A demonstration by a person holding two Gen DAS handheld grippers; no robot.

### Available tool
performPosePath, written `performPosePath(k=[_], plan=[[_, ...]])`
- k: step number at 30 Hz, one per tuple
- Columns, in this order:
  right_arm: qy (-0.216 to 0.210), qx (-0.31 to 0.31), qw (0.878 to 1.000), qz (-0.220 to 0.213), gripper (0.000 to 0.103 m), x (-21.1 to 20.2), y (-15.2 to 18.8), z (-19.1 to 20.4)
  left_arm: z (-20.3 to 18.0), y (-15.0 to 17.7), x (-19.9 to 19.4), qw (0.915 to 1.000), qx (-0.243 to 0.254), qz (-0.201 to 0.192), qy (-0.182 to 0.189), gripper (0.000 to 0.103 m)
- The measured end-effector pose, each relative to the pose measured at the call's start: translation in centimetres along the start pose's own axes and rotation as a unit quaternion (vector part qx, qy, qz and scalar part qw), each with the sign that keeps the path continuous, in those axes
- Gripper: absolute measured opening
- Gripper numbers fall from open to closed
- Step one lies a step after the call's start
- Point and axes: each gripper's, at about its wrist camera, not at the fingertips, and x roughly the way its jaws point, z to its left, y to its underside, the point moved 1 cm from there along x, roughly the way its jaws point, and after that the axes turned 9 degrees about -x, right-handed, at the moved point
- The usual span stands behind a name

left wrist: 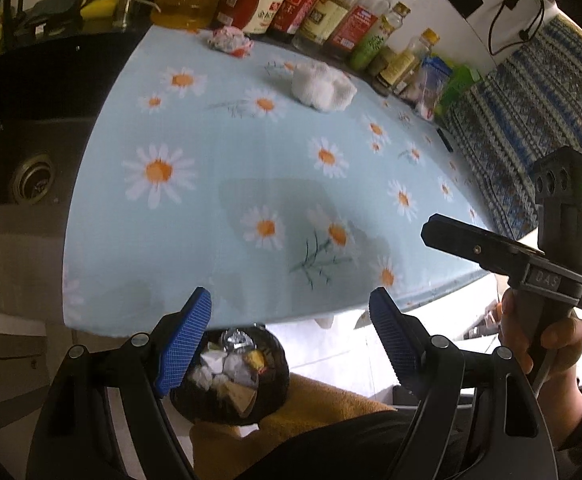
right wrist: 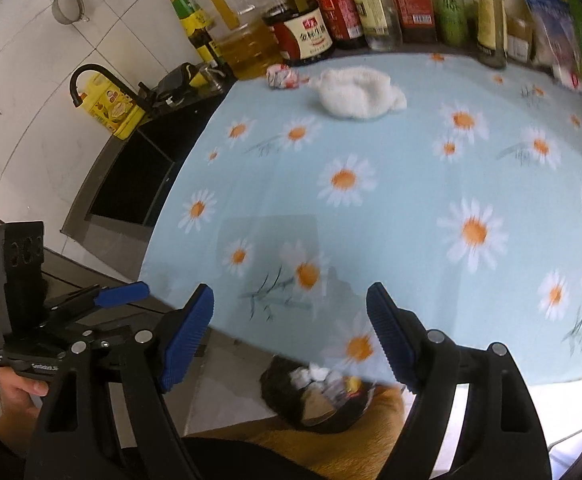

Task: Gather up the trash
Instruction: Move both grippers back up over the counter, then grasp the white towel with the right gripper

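A crumpled red-and-white wrapper (left wrist: 229, 40) (right wrist: 285, 77) lies at the far edge of the daisy tablecloth (left wrist: 219, 160) (right wrist: 391, 208), near the bottles. A crumpled white cloth (left wrist: 323, 86) (right wrist: 359, 96) lies beside it. A black trash bin (left wrist: 231, 376) (right wrist: 323, 396) holding paper and foil scraps stands below the table's near edge. My left gripper (left wrist: 291, 340) is open and empty above the bin. My right gripper (right wrist: 291, 344) is open and empty over the table's near edge; it also shows in the left wrist view (left wrist: 491, 248).
A row of sauce and oil bottles (left wrist: 311, 4) (right wrist: 371, 4) lines the back edge. A black sink (left wrist: 23, 160) (right wrist: 131, 176) with a faucet (right wrist: 91, 80) lies to the left. A patterned blue cloth (left wrist: 531, 120) is on the right. An orange towel (left wrist: 311, 412) lies under the bin.
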Motion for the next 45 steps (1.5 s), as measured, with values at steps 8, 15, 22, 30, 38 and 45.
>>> performPosePath(k=[8, 15, 22, 30, 38, 45], plan=[[0.022, -0.041, 0.999, -0.02, 0.078, -0.5, -4.8, -2.6, -1.8, -3.7, -0.4, 0.9993, 0.018, -0.027, -0.02, 0.079], [0.025, -0.067, 0.997, -0.028, 0.078, 0.9, -8.7, -4.8, -2.9, -7.1, -0.3, 0.9978, 0.015, -0.044, -0.047, 0.079], [0.028, -0.082, 0.996, -0.015, 0.078, 4.5, -11.8, -7.5, -4.7, -9.9, -0.6, 0.9954, 0.024, -0.063, -0.068, 0.079], [0.025, -0.113, 0.993, -0.004, 0.078, 8.7, -15.0, -9.7, -4.1, -13.3, 1.4, 0.9926, 0.007, -0.066, -0.101, 0.079], [0.012, -0.137, 0.99, 0.023, 0.059, 12.2, -15.7, -10.5, -2.6, -15.2, 3.5, 0.9922, -0.019, -0.049, -0.113, 0.079], [0.014, -0.152, 0.988, 0.022, 0.025, 12.1, -15.5, -10.7, -2.2, -15.7, 5.5, 0.9918, -0.021, -0.033, -0.122, 0.079]])
